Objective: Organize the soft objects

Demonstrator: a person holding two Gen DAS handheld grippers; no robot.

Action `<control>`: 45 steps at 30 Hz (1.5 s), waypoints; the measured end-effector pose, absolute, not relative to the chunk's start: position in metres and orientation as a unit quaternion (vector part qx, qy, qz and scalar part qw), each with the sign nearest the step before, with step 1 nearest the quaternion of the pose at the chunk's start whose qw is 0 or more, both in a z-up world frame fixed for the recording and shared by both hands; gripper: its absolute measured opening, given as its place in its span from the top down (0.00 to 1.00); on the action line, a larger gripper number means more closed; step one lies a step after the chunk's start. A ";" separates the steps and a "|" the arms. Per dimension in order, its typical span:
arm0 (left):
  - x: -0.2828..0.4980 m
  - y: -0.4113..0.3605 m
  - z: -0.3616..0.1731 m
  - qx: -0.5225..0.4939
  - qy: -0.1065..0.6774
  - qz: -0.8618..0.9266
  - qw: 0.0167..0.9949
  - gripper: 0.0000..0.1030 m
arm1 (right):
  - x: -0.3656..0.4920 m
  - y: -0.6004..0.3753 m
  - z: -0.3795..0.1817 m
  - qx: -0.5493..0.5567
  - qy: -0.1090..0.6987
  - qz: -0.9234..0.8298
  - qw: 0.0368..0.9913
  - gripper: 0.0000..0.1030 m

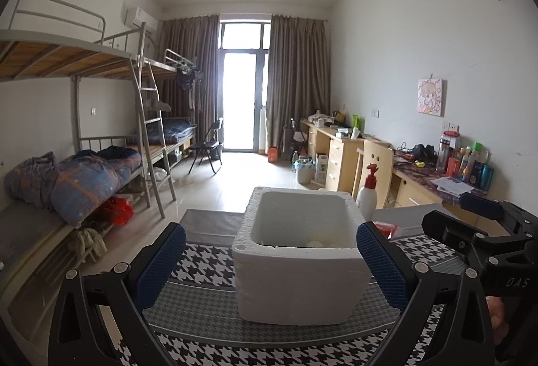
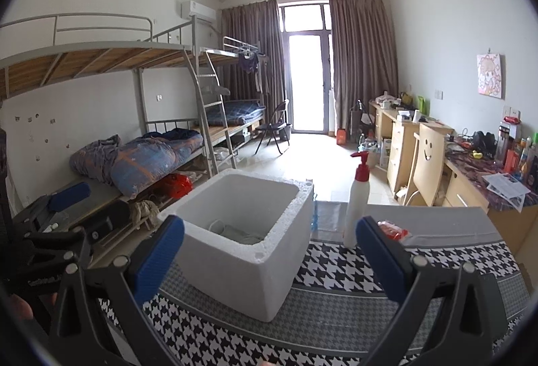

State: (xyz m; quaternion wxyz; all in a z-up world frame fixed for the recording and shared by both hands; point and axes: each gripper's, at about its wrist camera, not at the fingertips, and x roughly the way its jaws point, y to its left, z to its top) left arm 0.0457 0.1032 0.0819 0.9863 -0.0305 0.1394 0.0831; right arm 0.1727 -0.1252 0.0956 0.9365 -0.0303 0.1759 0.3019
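Observation:
A white foam box [image 1: 299, 251] stands on the houndstooth-patterned table cloth [image 1: 201, 268], straight ahead of both grippers. Pale soft items [image 2: 235, 231] lie at its bottom; in the left wrist view only a pale bit [image 1: 317, 243] shows. My left gripper [image 1: 270, 265] is open, its blue pads on either side of the box's near wall with a gap to each. My right gripper [image 2: 269, 260] is open wide and holds nothing; the box [image 2: 242, 238] sits between and beyond its pads. The right gripper [image 1: 477, 231] also appears at the right edge of the left wrist view, the left gripper [image 2: 67, 214] at the left of the right wrist view.
A white pump bottle with a red top [image 2: 358, 201] stands right of the box, with a red packet [image 2: 391, 230] beside it. Bunk beds with bedding [image 1: 77, 177] line the left wall. Desks with clutter [image 1: 447, 174] and a wooden chair [image 2: 428, 164] line the right wall.

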 end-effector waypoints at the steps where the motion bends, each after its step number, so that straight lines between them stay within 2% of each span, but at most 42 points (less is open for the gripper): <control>1: 0.044 0.103 0.083 -0.031 0.137 0.082 0.987 0.01 | 0.170 -0.127 0.096 -0.029 0.173 0.300 0.938 0.00; 12: 0.023 0.082 0.082 -0.021 0.123 0.080 0.989 0.01 | 0.155 -0.149 0.090 -0.011 0.173 0.291 0.941 0.00; 35: -0.015 0.065 0.051 -0.011 0.088 0.083 0.993 0.01 | 0.101 -0.182 0.064 0.006 0.111 0.278 0.954 0.00; 45: -0.021 0.066 0.038 -0.021 0.080 0.088 0.993 0.01 | 0.095 -0.184 0.042 -0.016 0.104 0.246 0.964 0.00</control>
